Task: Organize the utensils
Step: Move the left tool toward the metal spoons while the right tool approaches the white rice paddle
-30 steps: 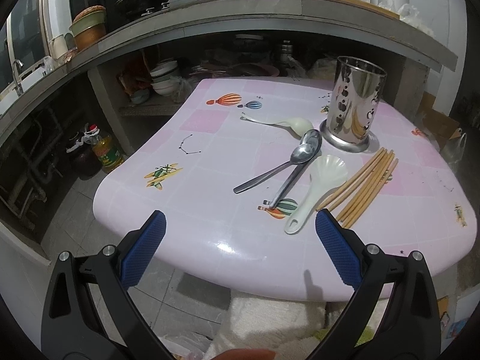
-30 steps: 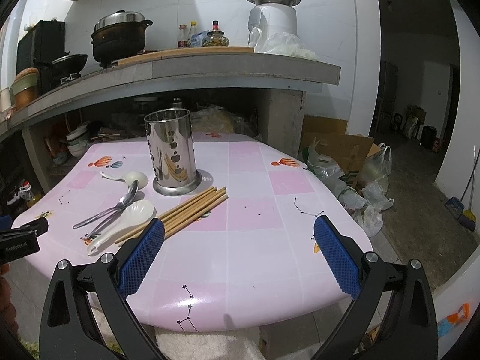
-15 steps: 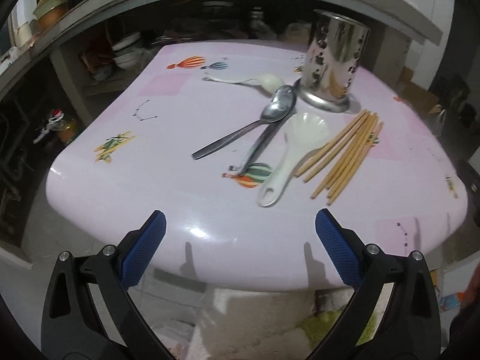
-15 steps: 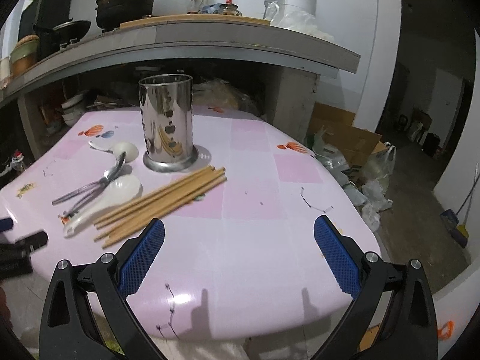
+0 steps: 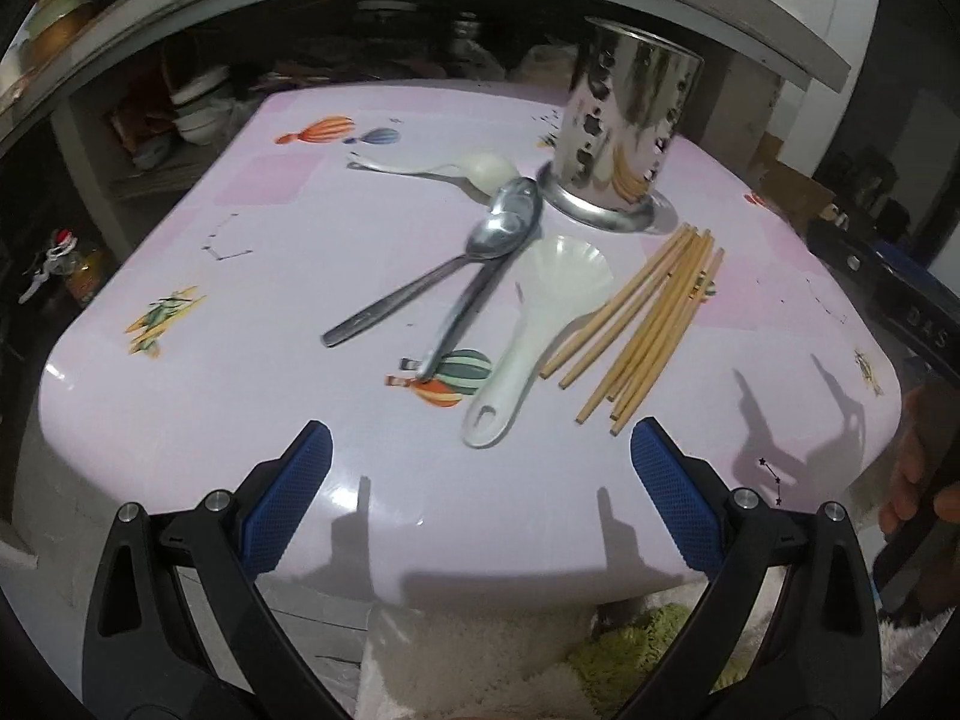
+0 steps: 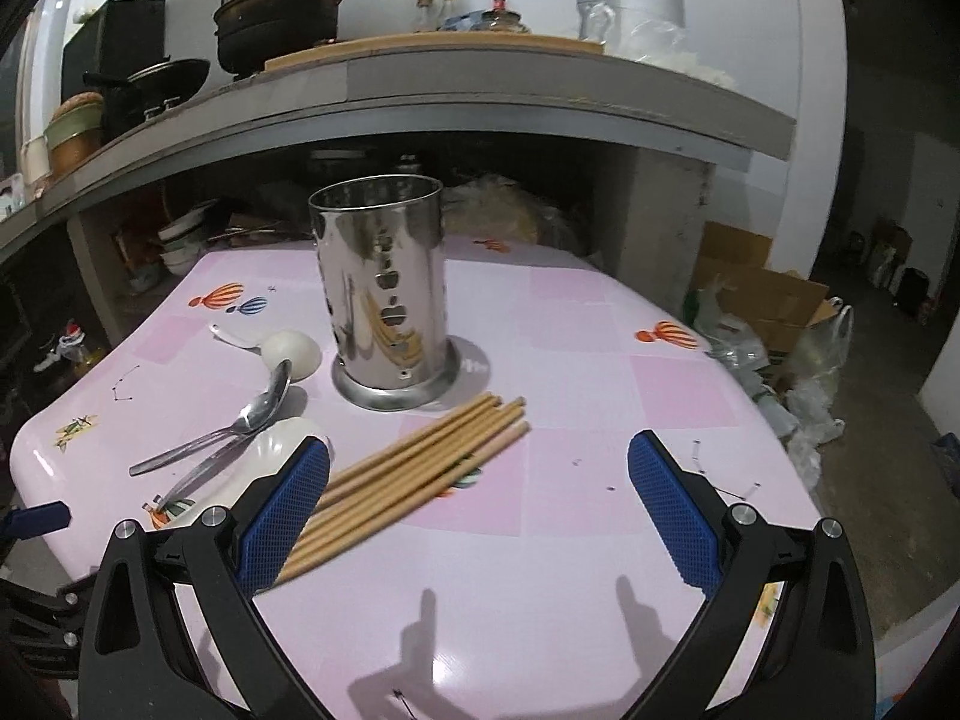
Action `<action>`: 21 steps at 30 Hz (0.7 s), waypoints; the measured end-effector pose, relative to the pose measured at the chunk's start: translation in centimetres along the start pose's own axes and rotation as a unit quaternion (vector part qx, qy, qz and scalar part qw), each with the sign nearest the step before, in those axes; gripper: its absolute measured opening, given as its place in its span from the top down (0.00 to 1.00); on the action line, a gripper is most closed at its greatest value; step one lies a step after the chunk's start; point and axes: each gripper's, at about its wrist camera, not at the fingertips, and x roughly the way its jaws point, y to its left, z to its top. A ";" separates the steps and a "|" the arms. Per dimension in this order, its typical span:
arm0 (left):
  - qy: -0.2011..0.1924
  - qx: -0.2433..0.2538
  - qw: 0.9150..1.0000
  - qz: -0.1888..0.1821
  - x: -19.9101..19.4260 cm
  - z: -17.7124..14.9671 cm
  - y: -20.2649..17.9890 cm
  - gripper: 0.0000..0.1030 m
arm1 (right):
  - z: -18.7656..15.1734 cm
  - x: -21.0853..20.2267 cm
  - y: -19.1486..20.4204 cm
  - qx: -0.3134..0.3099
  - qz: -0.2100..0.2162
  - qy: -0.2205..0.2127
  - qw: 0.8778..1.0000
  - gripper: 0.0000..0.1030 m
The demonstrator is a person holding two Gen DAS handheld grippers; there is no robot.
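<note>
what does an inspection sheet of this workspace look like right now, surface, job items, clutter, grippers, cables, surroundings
surface: pink patterned table, glossy, balloon prints.
job's things: steel utensil holder upright, nothing seen sticking out of it; two metal spoons crossed; white rice paddle beside them; white soup spoon near the holder; bundle of chopsticks lying loose.
clutter: nothing seen on the table beyond the utensils.
grippers: left gripper open, holding nothing; right gripper open, holding nothing, above the chopsticks' near ends.
cables: nothing seen.
surroundings: concrete counter with black pot and bottles; bowls stored underneath; cardboard boxes and bags on the floor.
</note>
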 end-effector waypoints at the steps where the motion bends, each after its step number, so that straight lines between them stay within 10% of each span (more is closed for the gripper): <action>1: 0.006 0.000 1.000 -0.008 0.4 0.1 -0.1 0.07 | 0.1 0.3 0.0 0.002 0.007 0.003 1.000 0.06; 14: 0.023 -0.069 0.997 -0.025 3.6 1.8 2.0 0.07 | 1.3 4.8 1.6 -0.009 0.129 0.053 0.990 0.06; 21: -0.043 -0.063 0.997 0.010 3.3 4.9 5.0 0.07 | 2.2 7.2 2.6 -0.009 0.199 0.083 0.976 0.14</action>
